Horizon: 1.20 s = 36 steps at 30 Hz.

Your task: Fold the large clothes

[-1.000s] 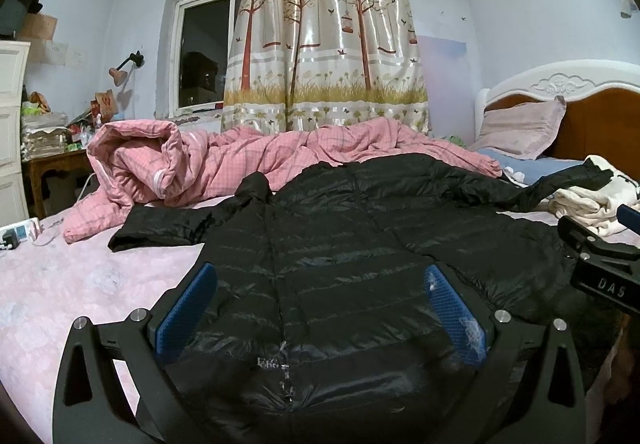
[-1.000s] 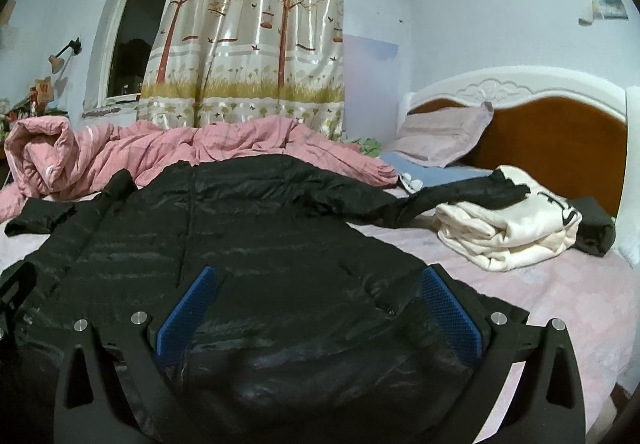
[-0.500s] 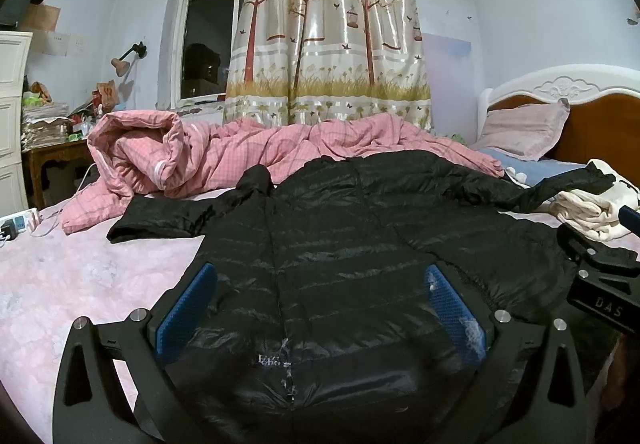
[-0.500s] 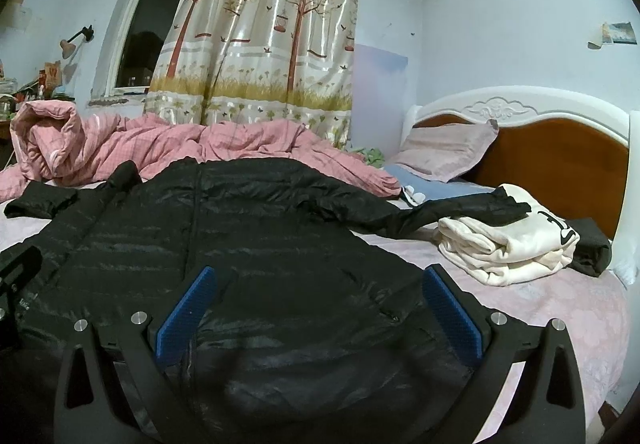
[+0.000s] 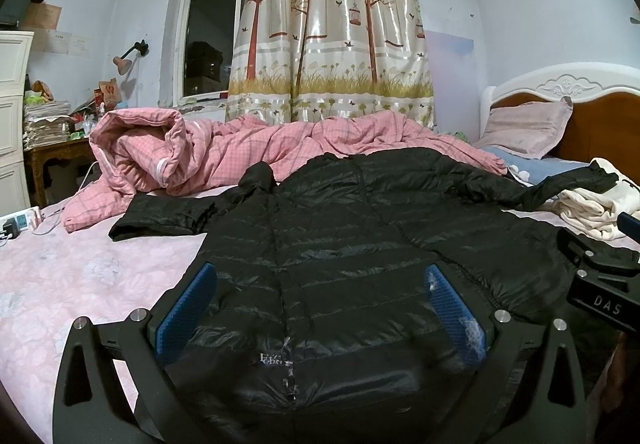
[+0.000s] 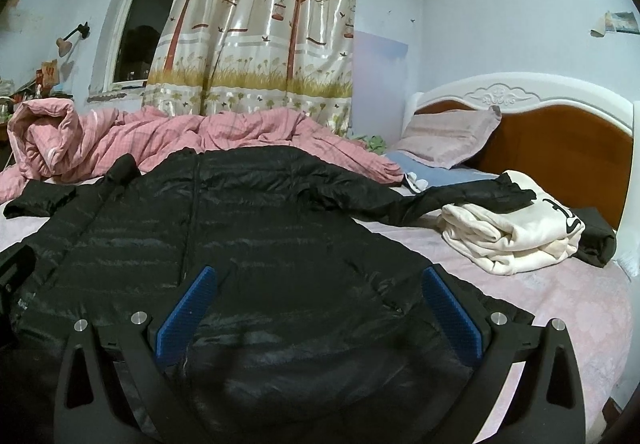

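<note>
While over black jacket (image 5: 360,244) | left tongs (image 5: 320,308) spread wide | right tongs (image 6: 320,308) spread wide

The black jacket (image 5: 340,244) is quilted synthetic cloth with a glossy, slightly crinkled shell; a printed logo sits at its hem. Under the jacket, the bed sheet (image 5: 80,276) is matt pink cloth with a faint floral print. Behind the jacket, the quilt (image 5: 192,156) is matt pink checked cloth. The curtain (image 5: 332,44) above the quilt is satin-glossy printed fabric. Right of the jacket, the headboard (image 6: 560,140) is polished brown wood in a white glossy frame. The folded garment (image 6: 516,240) is matt cream cloth. The fingers (image 5: 186,310) carry blue textured pads on matt black plastic with bright metal screws.
</note>
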Each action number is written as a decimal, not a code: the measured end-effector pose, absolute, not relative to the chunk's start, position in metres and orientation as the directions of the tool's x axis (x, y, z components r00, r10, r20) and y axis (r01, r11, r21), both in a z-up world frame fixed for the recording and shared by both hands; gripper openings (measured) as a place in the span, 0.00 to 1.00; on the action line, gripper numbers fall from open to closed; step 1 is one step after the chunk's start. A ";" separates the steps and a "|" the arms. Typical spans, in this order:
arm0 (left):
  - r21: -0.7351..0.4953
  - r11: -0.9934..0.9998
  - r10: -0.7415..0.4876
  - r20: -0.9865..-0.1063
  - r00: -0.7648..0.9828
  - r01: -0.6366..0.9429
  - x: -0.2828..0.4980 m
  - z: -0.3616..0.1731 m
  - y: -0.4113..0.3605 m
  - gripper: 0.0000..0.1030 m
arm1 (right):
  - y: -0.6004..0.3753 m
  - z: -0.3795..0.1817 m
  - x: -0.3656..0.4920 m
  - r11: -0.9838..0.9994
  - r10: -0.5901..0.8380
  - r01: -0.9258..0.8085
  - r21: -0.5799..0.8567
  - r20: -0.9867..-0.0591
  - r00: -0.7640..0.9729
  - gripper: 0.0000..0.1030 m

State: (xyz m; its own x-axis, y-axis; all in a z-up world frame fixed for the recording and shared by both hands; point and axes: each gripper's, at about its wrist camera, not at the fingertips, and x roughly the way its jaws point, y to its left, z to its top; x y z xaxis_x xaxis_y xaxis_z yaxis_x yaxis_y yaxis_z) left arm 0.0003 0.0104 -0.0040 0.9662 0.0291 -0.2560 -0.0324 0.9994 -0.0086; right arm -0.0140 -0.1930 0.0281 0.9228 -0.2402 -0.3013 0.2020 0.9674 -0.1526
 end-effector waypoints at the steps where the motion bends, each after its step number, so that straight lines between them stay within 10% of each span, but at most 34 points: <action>1: -0.009 0.999 0.028 -0.255 0.966 -0.032 0.000 -0.004 0.010 1.00 | -0.193 0.028 -0.014 0.967 -0.240 0.202 -0.152 -0.301 0.923 1.00; 36: -0.094 0.996 -0.028 -0.232 0.972 0.006 -0.022 0.007 0.040 1.00 | -0.203 0.039 -0.016 0.988 -0.144 0.119 -0.094 -0.334 0.931 1.00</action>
